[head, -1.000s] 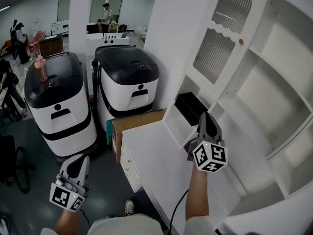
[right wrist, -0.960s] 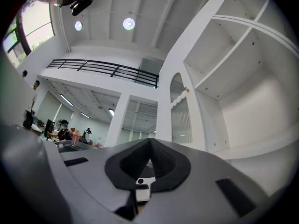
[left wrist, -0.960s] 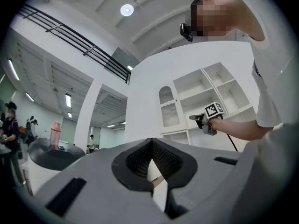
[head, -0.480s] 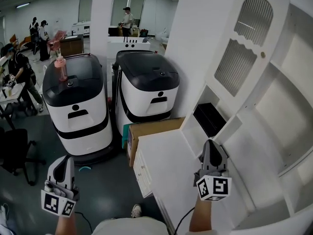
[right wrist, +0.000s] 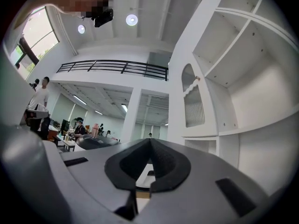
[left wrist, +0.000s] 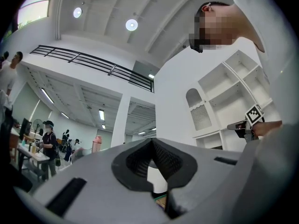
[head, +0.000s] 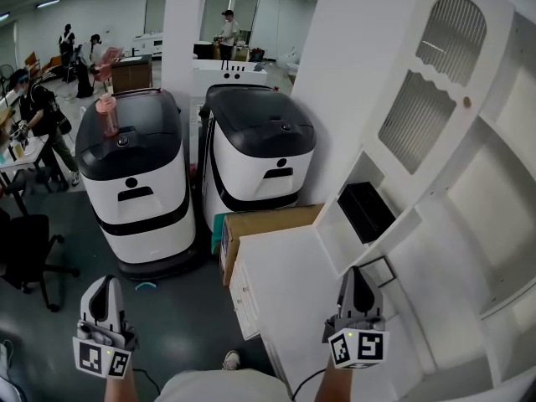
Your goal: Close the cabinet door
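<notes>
I see the white arched cabinet door with ribbed panes standing open, upper right. Right claw is pressed together and empty over the white surface. Left claw is the same, over open grey floor. A black rectangular box sits in the cubby below the door.

The cabinet runs off the head view's right and bottom edges. Its surface hides part of the cardboard box. The distant people are too small to make out.

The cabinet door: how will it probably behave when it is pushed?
The cabinet door looks like a rigid white panel, so it should swing as one piece, not flex. Its ribbed window may be glass, so pushing beside it seems safer. The small knob probably offers little grip.
</notes>
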Motion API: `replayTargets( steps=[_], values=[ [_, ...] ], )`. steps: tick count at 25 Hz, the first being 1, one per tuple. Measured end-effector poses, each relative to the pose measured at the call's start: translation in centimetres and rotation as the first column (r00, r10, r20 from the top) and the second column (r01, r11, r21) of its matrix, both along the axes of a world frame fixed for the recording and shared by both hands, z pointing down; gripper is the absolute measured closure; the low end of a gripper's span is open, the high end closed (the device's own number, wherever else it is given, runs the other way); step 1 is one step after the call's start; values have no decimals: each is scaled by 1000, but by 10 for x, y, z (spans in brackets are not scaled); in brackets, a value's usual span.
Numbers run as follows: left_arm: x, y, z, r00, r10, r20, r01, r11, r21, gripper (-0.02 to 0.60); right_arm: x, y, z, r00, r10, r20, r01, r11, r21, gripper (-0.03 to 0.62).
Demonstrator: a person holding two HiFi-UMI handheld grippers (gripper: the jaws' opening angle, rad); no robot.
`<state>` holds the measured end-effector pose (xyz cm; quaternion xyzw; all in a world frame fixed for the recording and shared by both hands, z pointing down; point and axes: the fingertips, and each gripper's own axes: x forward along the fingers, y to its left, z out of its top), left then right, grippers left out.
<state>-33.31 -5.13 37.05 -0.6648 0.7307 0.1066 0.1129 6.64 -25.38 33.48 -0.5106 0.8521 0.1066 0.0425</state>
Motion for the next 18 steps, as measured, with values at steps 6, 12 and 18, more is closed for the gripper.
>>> replayTargets(
  steps=[6,12,18],
  values=[
    [10,-15,-4,999,25,21,-25,1000,-5,578,-6,-6,4,999,-29,-16,29,1000,-4,595],
    [21,-22,-5,997,68,27,-68,998,1,578,3,-6,13,1000,-15,-4,15,1000,-27,595],
    [24,-28,1,995,96,25,-96,995,-14,578,5,-4,20,1000,3,-4,-3,999,-41,595]
  ],
)
